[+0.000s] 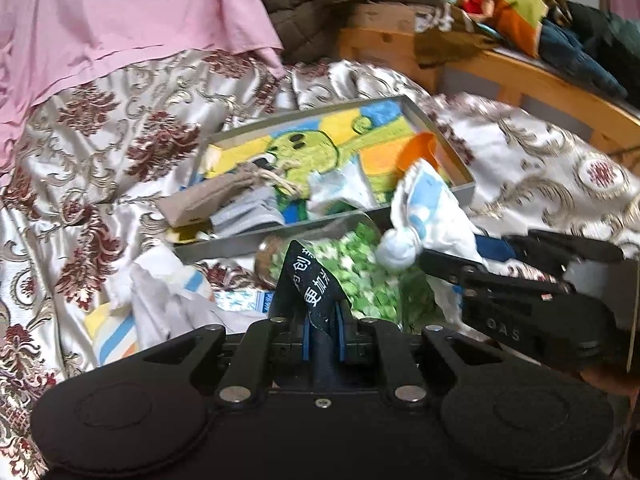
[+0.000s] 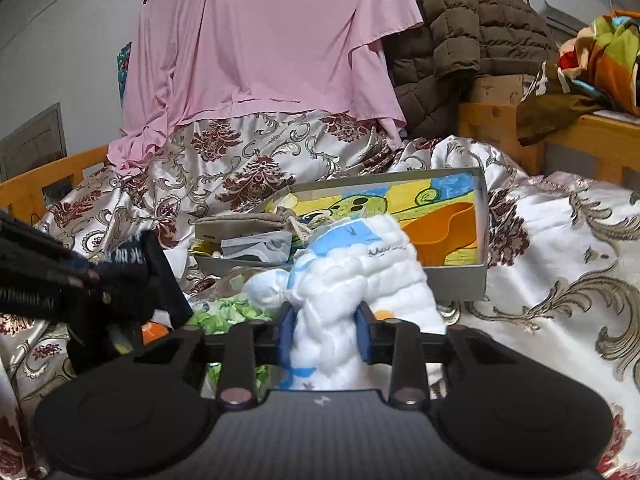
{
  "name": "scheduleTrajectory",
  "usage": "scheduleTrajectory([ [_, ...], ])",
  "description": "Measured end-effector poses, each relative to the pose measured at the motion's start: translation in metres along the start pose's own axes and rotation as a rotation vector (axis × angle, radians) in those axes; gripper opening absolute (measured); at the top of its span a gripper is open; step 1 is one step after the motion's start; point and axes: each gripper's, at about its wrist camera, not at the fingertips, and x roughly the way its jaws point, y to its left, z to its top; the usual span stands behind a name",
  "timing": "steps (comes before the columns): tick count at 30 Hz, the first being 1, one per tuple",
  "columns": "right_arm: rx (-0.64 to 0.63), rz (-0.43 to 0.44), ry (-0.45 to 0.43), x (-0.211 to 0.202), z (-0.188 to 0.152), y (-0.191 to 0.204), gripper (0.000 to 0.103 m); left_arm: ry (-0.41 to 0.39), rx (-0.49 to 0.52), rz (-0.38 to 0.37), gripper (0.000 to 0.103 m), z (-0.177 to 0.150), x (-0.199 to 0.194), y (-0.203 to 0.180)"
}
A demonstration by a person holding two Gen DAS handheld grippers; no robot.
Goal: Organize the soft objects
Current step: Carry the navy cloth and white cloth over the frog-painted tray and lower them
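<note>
A shallow grey cardboard box lid (image 2: 460,280) with a bright cartoon-printed towel lining its floor sits at the centre of both views on a bed covered by a shiny cream bedspread with dark red floral medallions (image 2: 560,280); it seems to serve as the collecting tray, since a beige drawstring pouch (image 1: 224,192), a folded grey cloth (image 1: 248,216) and an orange piece (image 1: 418,150) already lie inside it. In the lower middle of the right wrist view, the right claw (image 2: 326,330) has its blue pads pressed into the sides of a white quilted cloth with pale blue patches (image 2: 360,264), the jaws narrowed about the bunched fabric so that it bulges above them, just in front of the lid's near wall, probably on its way in. In the lower middle of the left wrist view, the left claw (image 1: 322,332) is almost fully closed on a black fabric strap with white printed characters (image 1: 308,276), which stands up between the pads above a green-and-white patterned cloth (image 1: 360,268) lying on the bed. More white and striped cloths (image 1: 160,300) sit at lower left outside the lid, so sorting looks unfinished. A pink sheet (image 2: 260,40) hangs across the upper left
</note>
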Motion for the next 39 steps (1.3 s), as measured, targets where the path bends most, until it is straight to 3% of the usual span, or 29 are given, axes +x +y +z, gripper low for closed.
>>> scheduleTrajectory([
  [7, -0.036, -0.012, -0.035, -0.010, 0.004, 0.003, 0.024, -0.031, -0.030, 0.029, 0.013, 0.013, -0.008, 0.001],
  [14, -0.033, 0.003, -0.080, -0.026, 0.014, 0.003, 0.021, -0.082, -0.043, 0.028, 0.013, 0.029, -0.021, -0.003],
  [22, -0.001, 0.000, -0.189, -0.044, 0.045, -0.008, 0.021, -0.158, -0.065, 0.008, 0.013, 0.074, -0.015, 0.002],
  [31, 0.003, -0.050, -0.209, -0.001, 0.094, -0.044, 0.022, -0.243, -0.083, -0.019, 0.013, 0.136, 0.049, 0.005],
  [39, -0.060, -0.070, -0.115, 0.077, 0.111, -0.048, 0.022, -0.225, -0.166, -0.057, 0.013, 0.144, 0.129, 0.016],
])
